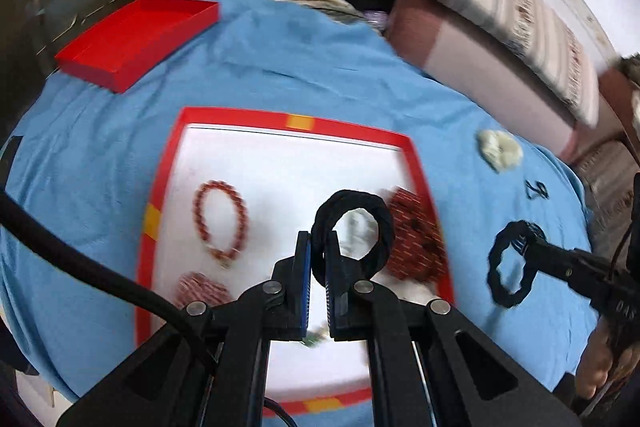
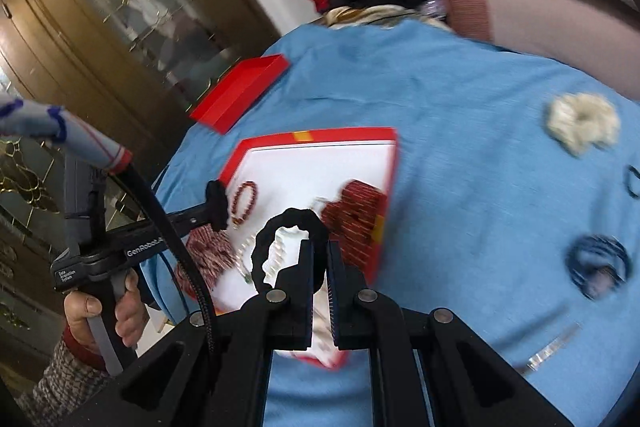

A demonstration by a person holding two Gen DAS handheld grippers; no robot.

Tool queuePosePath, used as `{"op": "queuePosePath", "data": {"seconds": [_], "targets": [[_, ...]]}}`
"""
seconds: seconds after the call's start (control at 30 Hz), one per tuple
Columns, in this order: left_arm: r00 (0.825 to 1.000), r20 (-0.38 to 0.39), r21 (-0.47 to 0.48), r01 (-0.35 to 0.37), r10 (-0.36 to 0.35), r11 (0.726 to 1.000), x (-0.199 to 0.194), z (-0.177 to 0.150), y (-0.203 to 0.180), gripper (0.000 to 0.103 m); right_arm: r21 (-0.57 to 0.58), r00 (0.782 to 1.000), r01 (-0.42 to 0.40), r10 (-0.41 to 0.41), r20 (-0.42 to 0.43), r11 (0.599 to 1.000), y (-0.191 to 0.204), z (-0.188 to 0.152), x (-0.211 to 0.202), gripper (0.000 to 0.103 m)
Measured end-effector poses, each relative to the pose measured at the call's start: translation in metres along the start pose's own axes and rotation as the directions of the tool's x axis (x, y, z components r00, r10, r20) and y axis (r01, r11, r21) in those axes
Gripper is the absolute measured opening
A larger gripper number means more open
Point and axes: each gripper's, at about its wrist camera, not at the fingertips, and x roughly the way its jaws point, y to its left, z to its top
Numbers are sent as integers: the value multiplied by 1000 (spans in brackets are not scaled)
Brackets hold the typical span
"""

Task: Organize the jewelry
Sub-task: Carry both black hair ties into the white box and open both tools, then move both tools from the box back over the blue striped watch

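White lettering reading "GenRobot.A", its end cut off by a black cable (image 2: 176,239), runs along the black body of the left tool (image 2: 218,207), seen from the right wrist camera. A small white label on the same tool's handle block (image 2: 66,277) carries three short lines, the first reading "Data"; the second looks like "Acquisition" and the third like "System", though both are small. In the left wrist view, pale raised letters on the body of the right tool (image 1: 524,241) near the frame's right edge appear to read "DAS". No other text, number or brand can be read on the red boxes, the cloth or the jewelry.
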Motion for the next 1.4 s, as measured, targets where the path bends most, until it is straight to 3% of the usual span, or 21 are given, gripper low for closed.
{"op": "queuePosePath", "data": {"seconds": [0.23,0.57,0.9,1.1,1.17,1.27,1.33,1.4], "targets": [[998,-31,-15,-58,58,998,31,31,22,6,-33,999,52,-53,-8,998,18,26,45,7],[984,-101,-29,-150,146,988,86,52,38,6,-5,989,135,-135,-60,991,-2,50,111,7],[980,-119,-47,-169,162,985,104,60,47,6,21,982,174,-172,-81,985,-21,53,131,7],[976,-120,-66,-191,182,979,109,67,47,6,24,967,244,-242,-74,969,-31,54,131,8],[975,-118,-71,-197,188,978,109,66,47,14,35,968,240,-236,-81,970,-34,54,130,11],[974,-110,-77,-207,198,975,106,65,45,35,37,971,232,-229,-67,972,-33,55,124,30],[976,-99,-86,-201,192,976,100,64,45,35,33,970,240,-238,-50,970,-29,56,118,38],[979,-93,-96,-189,180,977,94,65,43,35,33,971,237,-236,-35,971,-27,59,110,39]]}}
